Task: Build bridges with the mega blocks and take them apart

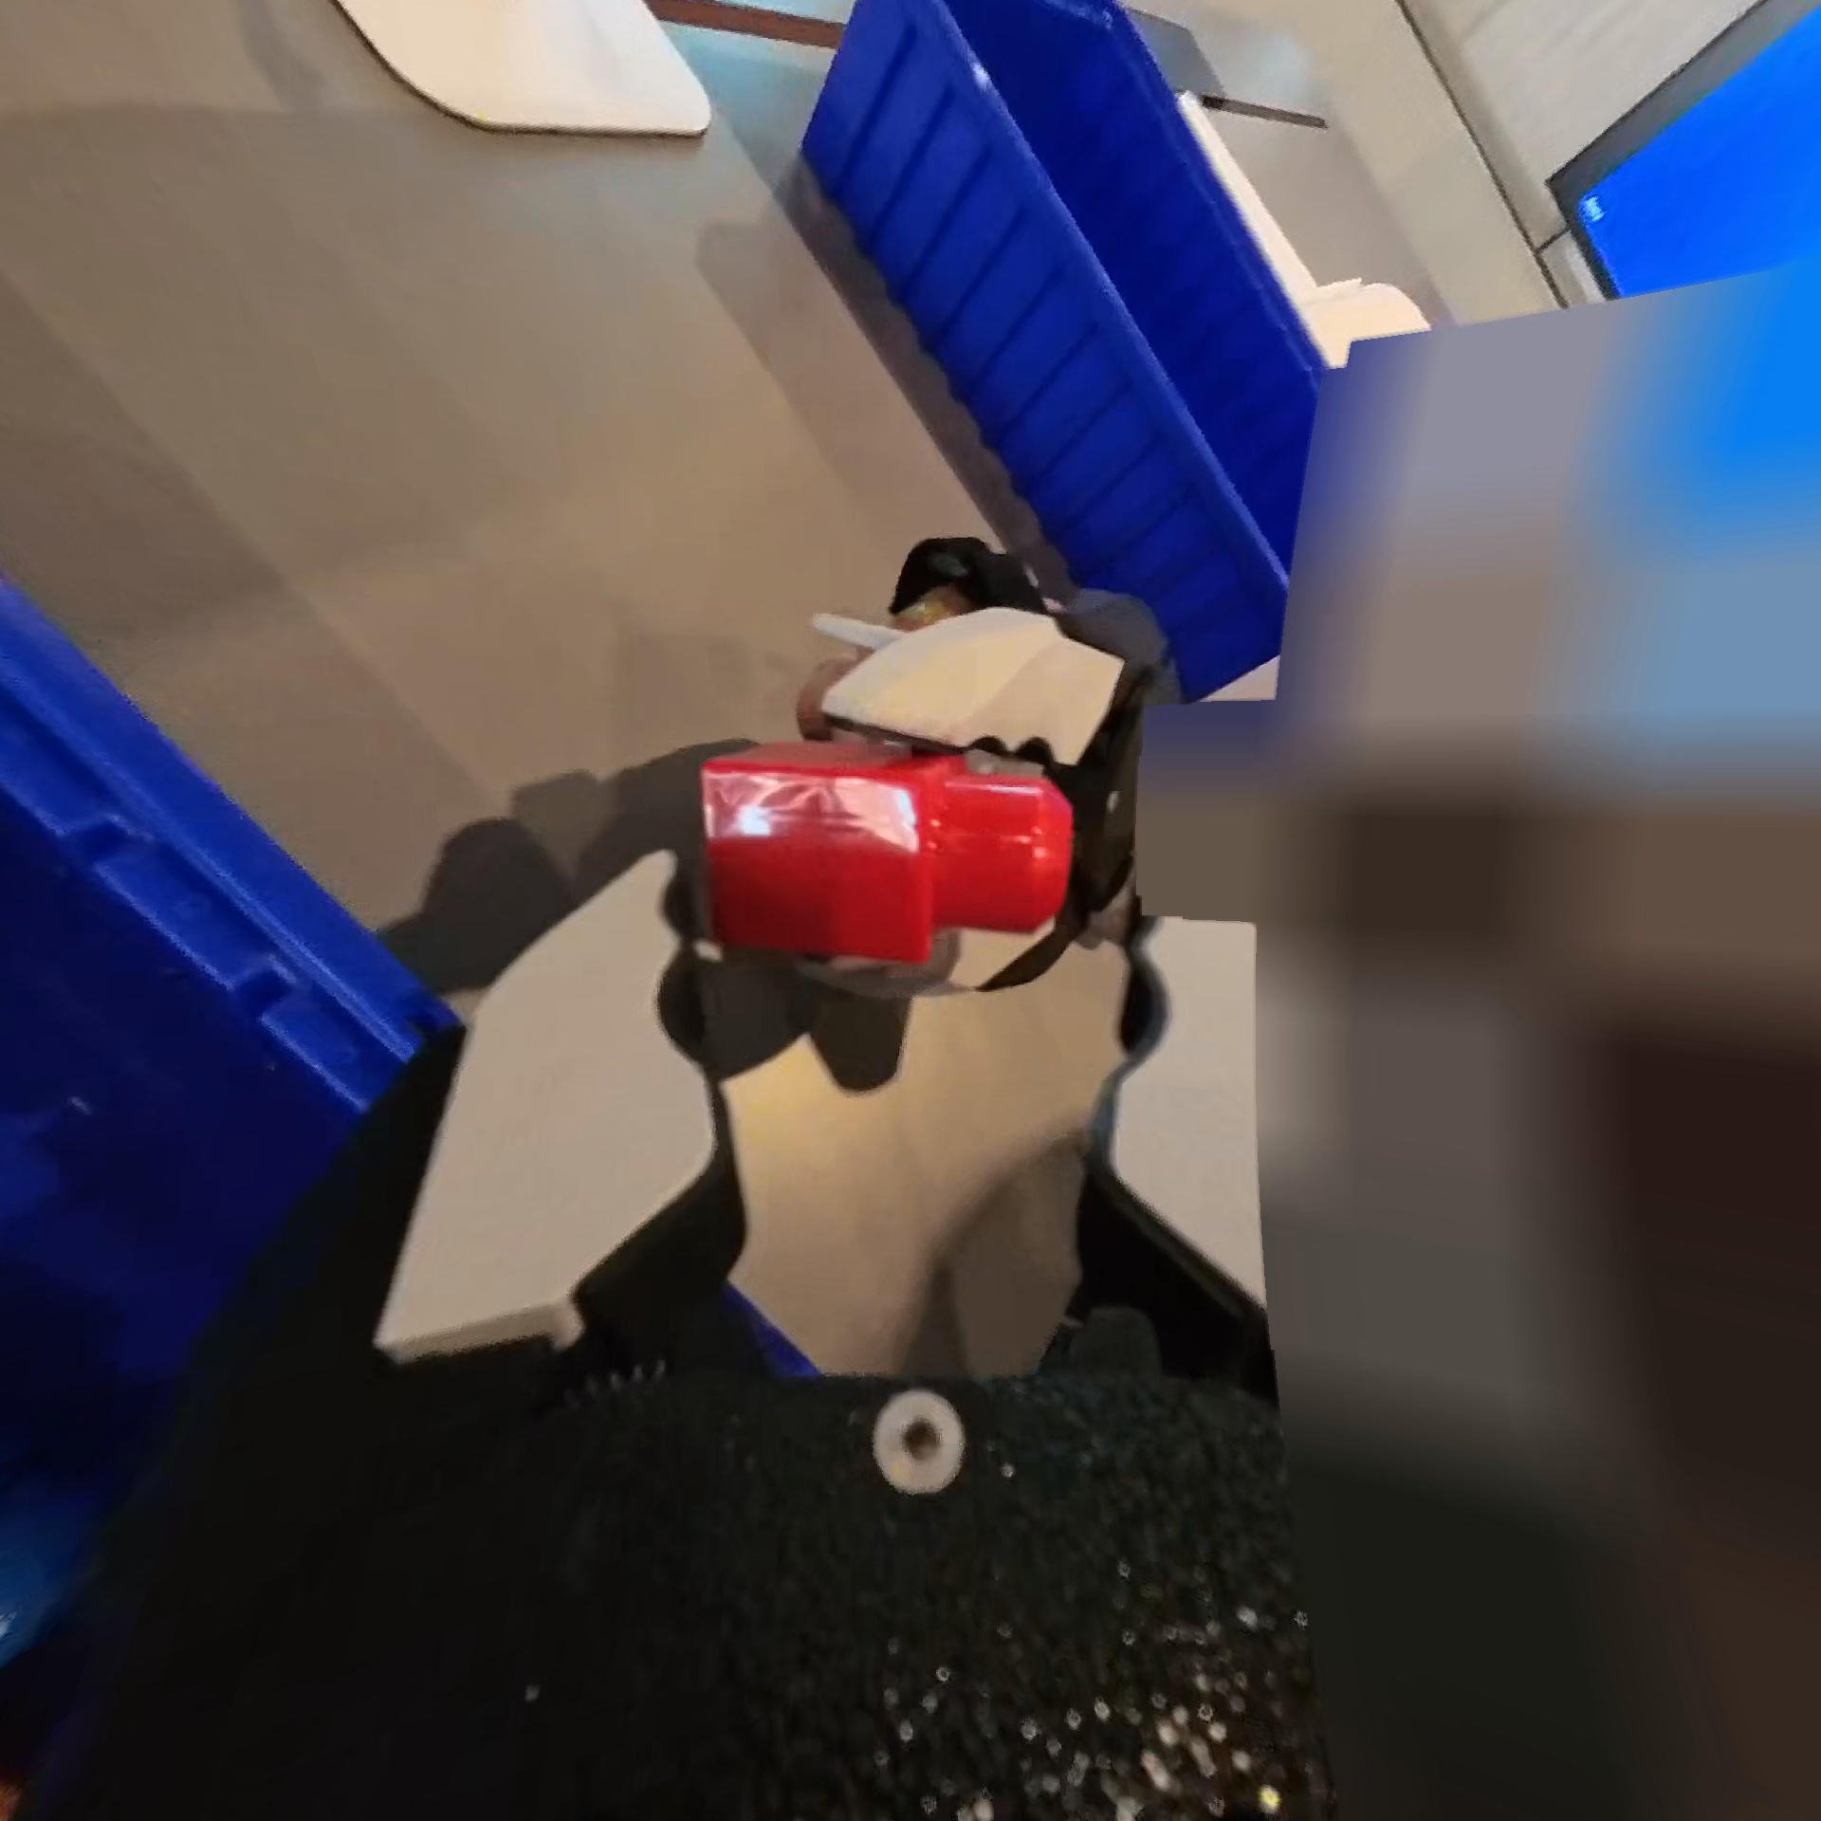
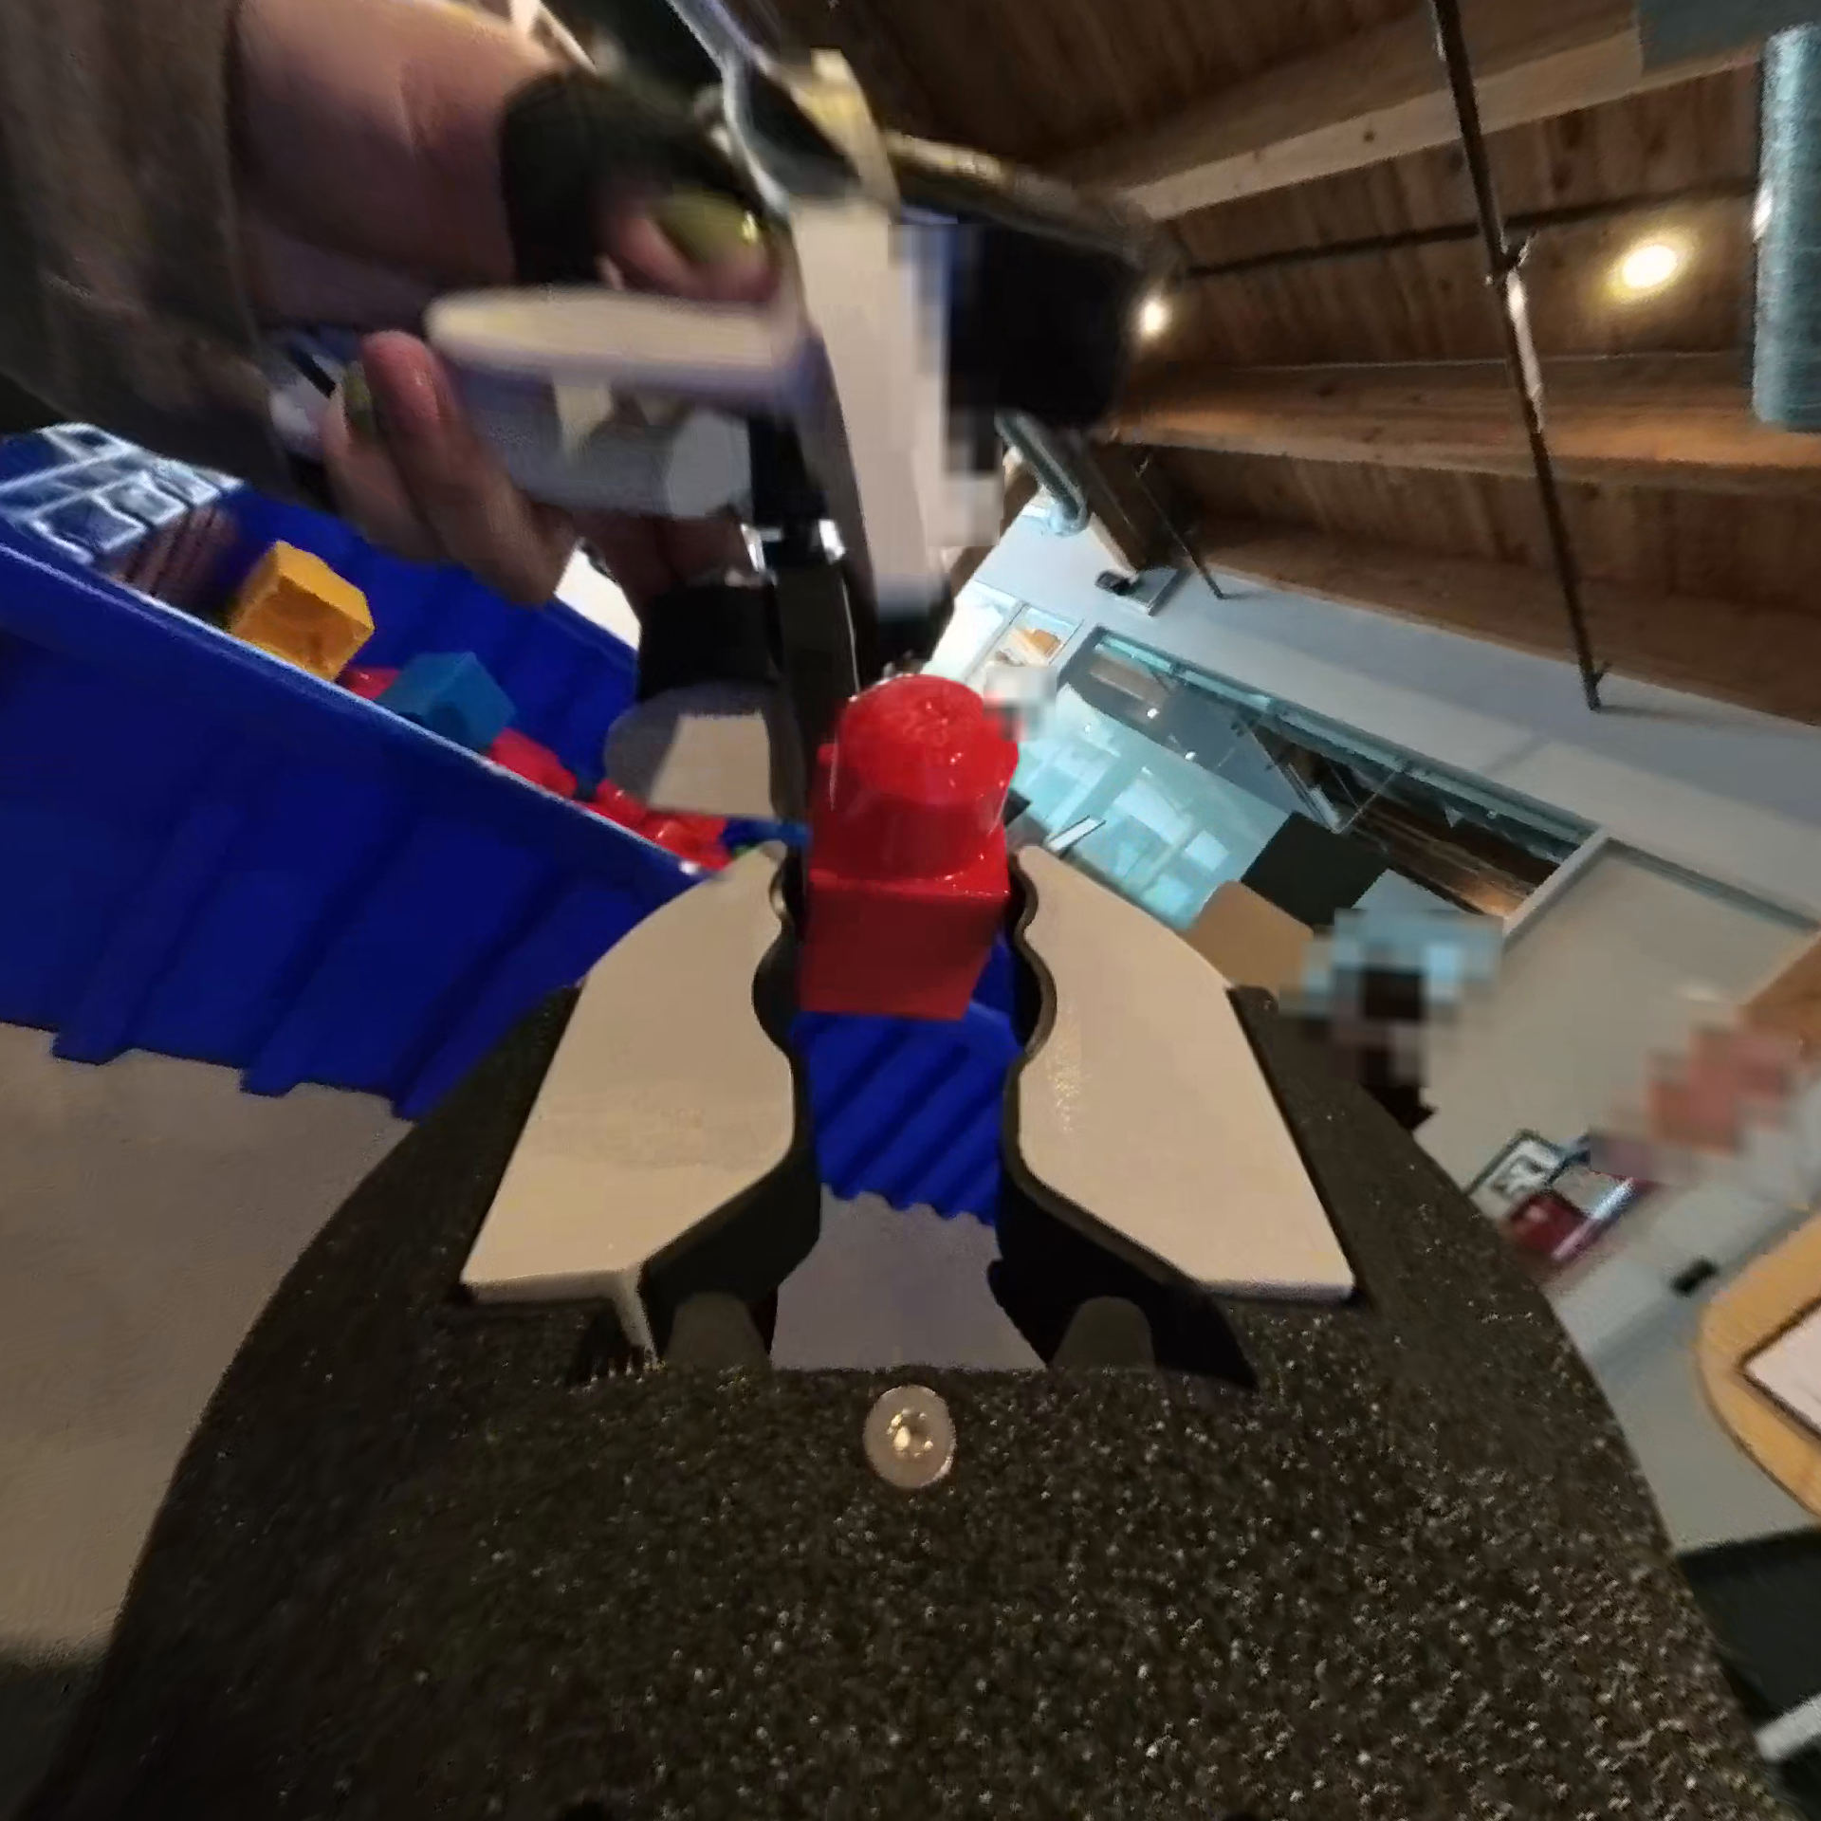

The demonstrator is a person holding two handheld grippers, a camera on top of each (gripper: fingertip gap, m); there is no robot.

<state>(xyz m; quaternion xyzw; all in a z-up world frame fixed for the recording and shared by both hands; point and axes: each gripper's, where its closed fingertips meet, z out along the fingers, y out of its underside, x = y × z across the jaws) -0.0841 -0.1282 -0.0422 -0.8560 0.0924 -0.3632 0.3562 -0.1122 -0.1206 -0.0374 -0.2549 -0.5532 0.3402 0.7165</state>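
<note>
A red mega block (image 2: pixel 902 926) with one round stud is clamped between my right gripper's (image 2: pixel 902 887) grey fingertips, stud pointing away from the camera. In the left wrist view the same red block (image 1: pixel 867 867) lies sideways, pinched above and below by the right gripper's white fingers (image 1: pixel 946 680). My left gripper (image 1: pixel 902 946) is open, its jaws wide apart on either side of the block. In the right wrist view, one left-gripper finger (image 2: pixel 690 759) sits just left of the stud, with the person's hand (image 2: pixel 434 463) blurred above.
A blue bin (image 2: pixel 296 887) at the left holds several loose blocks, among them a yellow one (image 2: pixel 296 611) and a blue one (image 2: pixel 448 695). The left wrist view shows a blue bin (image 1: pixel 1064 345) at the back, another (image 1: pixel 148 936) at the left, and grey tabletop (image 1: pixel 394 493) between. The tips of both grippers are at nearly the same place.
</note>
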